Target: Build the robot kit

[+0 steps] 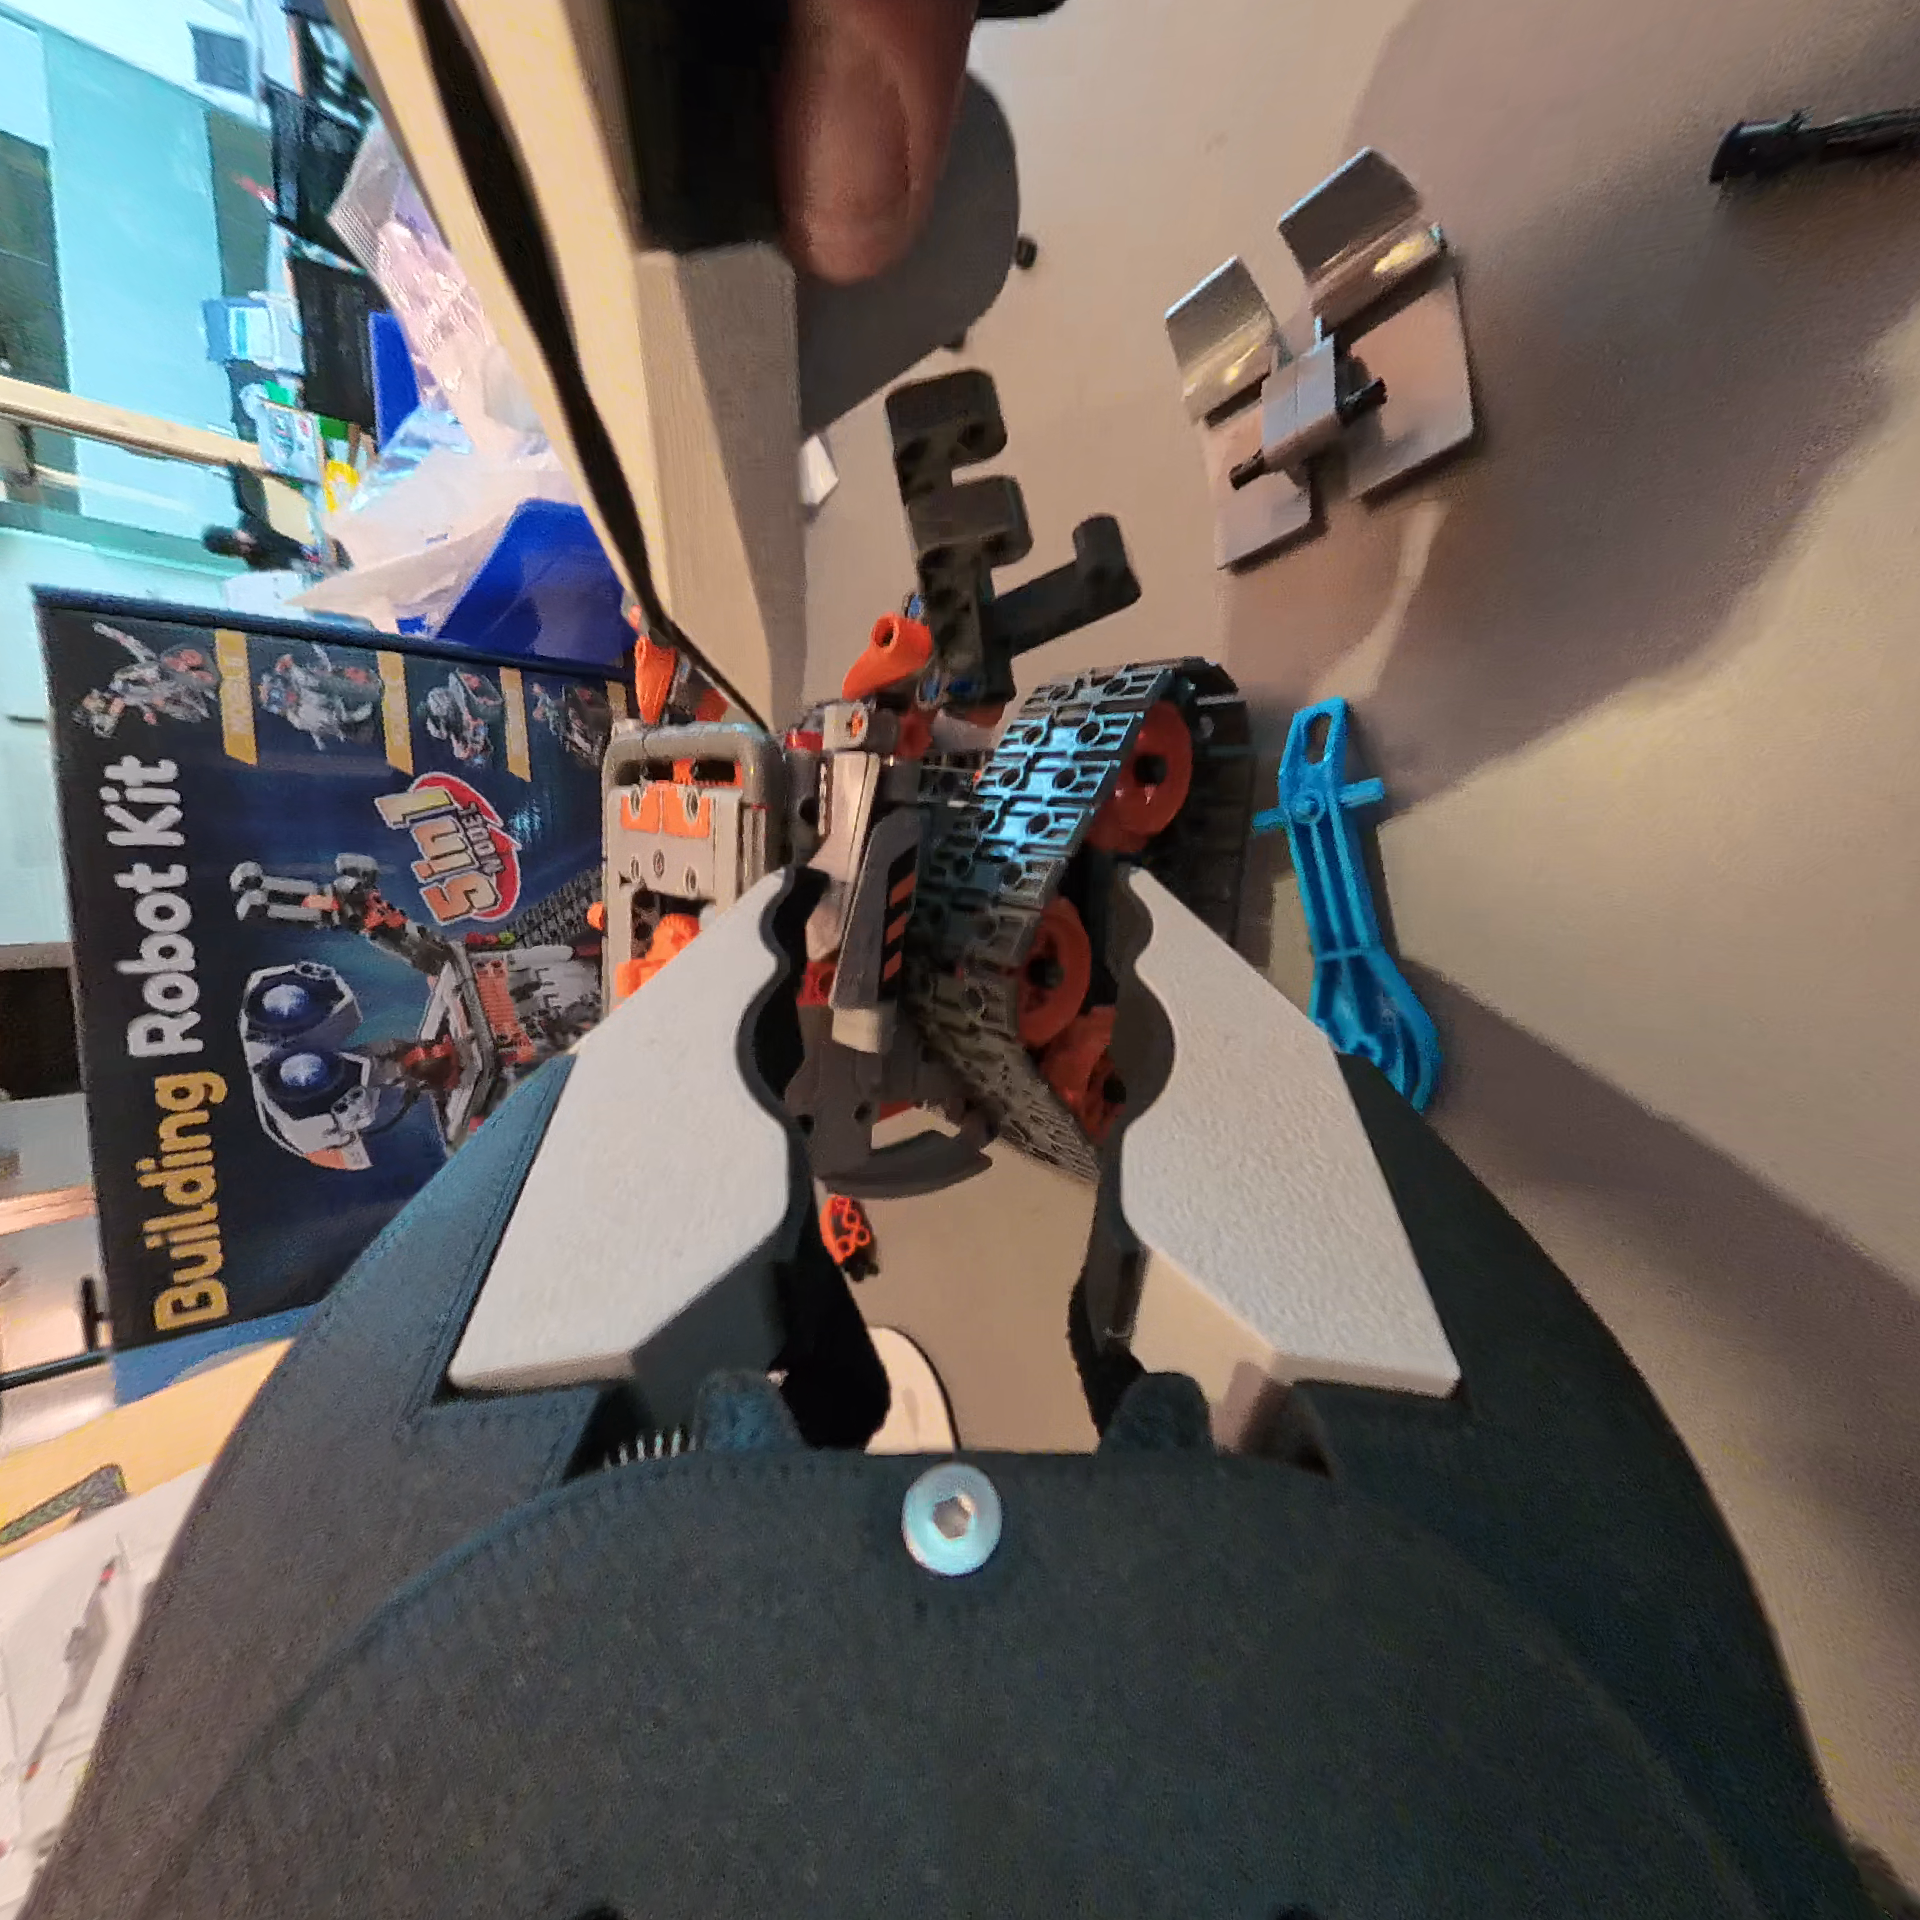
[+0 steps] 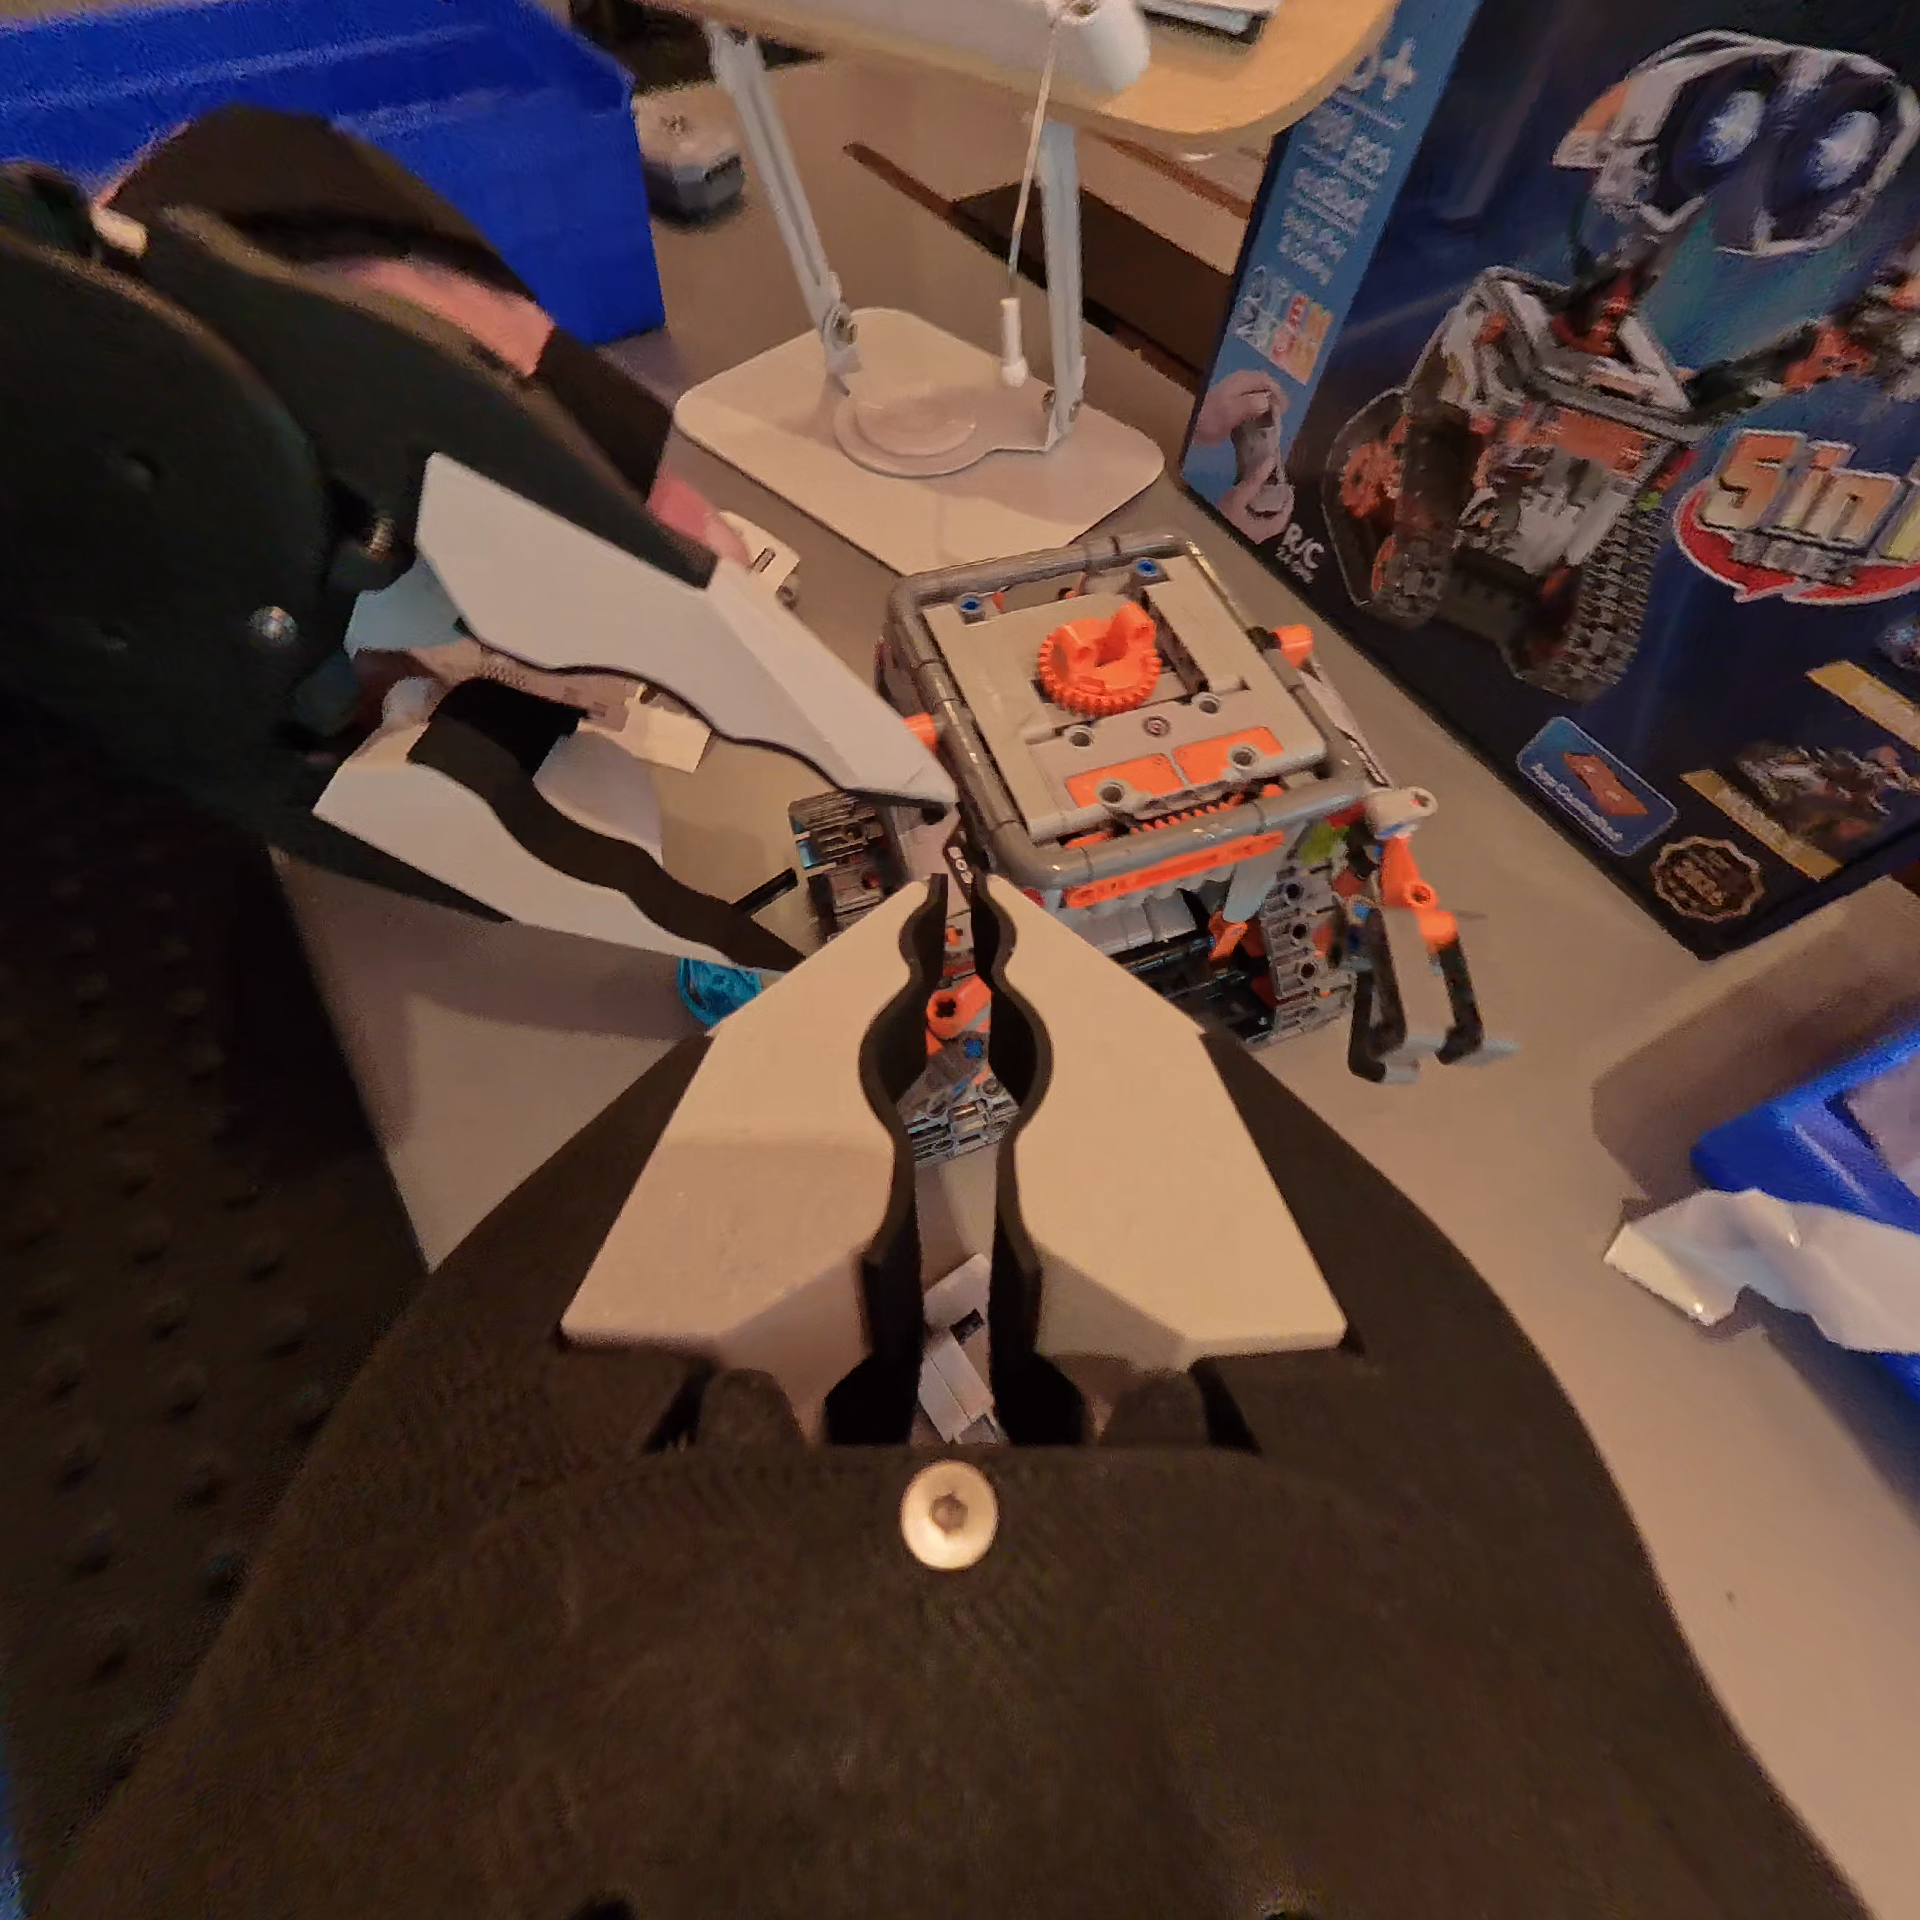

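Observation:
A grey, orange and black tracked robot model stands on the grey table. It also shows in the left wrist view. My left gripper has its fingers either side of the model's track and side panel and seems to grip them. It also shows at the left of the right wrist view. My right gripper is almost fully shut, its tips pinching a thin dark panel on the model's side. An orange joint shows through the gap. The right gripper's fingers reach in from the top.
The blue kit box stands behind the model. A blue plastic tool and a grey panel assembly lie by the track. A white lamp base and blue bins stand around. A person's thumb is at the top. Some 4 centimeters of space lies between my two pairs of fingers.

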### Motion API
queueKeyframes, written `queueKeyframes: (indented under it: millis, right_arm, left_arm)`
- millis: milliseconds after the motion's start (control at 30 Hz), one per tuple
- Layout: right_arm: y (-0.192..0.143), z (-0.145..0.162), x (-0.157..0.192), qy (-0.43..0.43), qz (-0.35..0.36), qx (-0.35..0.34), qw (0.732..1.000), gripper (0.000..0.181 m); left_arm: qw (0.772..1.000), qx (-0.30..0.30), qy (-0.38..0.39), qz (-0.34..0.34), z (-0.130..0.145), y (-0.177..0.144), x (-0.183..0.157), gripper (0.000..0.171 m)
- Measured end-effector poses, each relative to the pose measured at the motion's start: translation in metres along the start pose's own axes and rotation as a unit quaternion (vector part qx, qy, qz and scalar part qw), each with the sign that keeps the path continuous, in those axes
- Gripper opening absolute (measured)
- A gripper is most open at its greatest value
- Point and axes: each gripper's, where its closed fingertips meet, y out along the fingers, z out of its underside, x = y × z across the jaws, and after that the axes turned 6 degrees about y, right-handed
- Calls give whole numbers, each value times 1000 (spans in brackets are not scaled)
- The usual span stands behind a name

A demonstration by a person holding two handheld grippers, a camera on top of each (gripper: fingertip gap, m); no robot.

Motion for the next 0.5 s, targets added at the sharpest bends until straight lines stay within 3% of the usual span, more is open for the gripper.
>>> queueKeyframes:
  millis: [133,367,500]
  right_arm:
    - [9,-3,10,-50,-11,23,998,23]
    - [18,-5,33,-108,-67,66,990,29]
    - [28,-2,34,-132,-43,103,985,35]
  left_arm:
    - [1000,5,-18,13,8,-3,-2,59]
    - [996,-42,-84,5,15,-25,2,55]
    - [990,-55,-132,9,35,-29,4,53]
